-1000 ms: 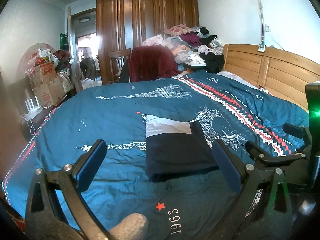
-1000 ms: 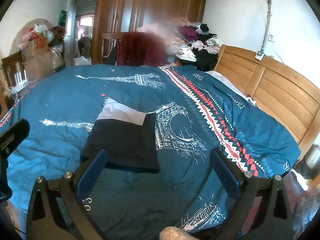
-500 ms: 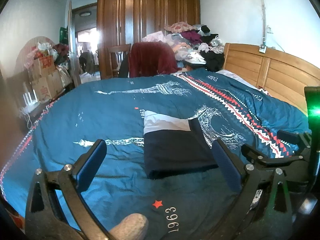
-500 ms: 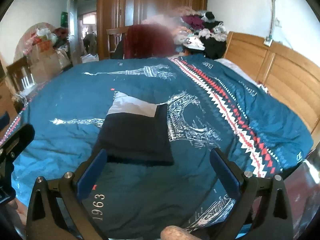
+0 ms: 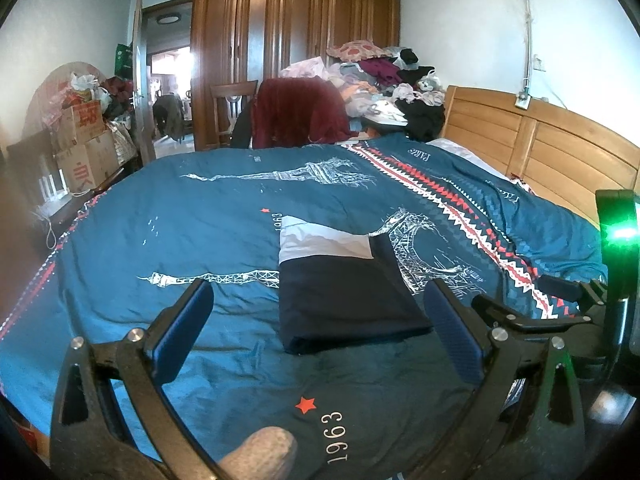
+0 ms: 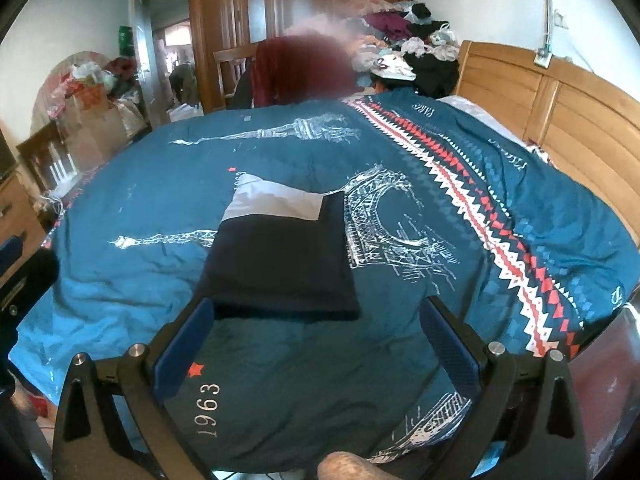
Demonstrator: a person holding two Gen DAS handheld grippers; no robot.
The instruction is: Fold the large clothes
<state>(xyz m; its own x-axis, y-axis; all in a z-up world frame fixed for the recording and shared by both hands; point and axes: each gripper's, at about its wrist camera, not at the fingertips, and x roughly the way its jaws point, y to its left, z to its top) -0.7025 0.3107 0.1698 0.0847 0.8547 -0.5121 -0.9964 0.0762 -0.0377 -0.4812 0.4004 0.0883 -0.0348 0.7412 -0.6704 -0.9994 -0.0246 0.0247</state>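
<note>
A folded garment [image 5: 340, 292], dark navy with a white band at its far end, lies flat on the teal bedspread [image 5: 208, 216] in the middle of the bed. In the right wrist view the same garment [image 6: 280, 256] sits just beyond the fingers. My left gripper [image 5: 320, 330] is open, held back near the bed's front edge, with nothing between its blue pads [image 5: 184, 330]. My right gripper [image 6: 316, 340] is also open and empty, hovering short of the garment's near edge. The right gripper's body [image 5: 560, 316] shows at the right of the left wrist view.
A wooden headboard [image 5: 540, 152] runs along the right. Behind the bed stand a tall wooden wardrobe [image 5: 296, 40], a chair draped in a dark red cloth [image 5: 296, 116] and a heap of clothes [image 5: 384, 80]. Cardboard boxes [image 5: 84, 148] crowd the left side near an open door.
Both grippers have drawn back and risen slightly, so the folded garment sits a bit farther off. The right wrist view has swung left. The garment has not moved.
</note>
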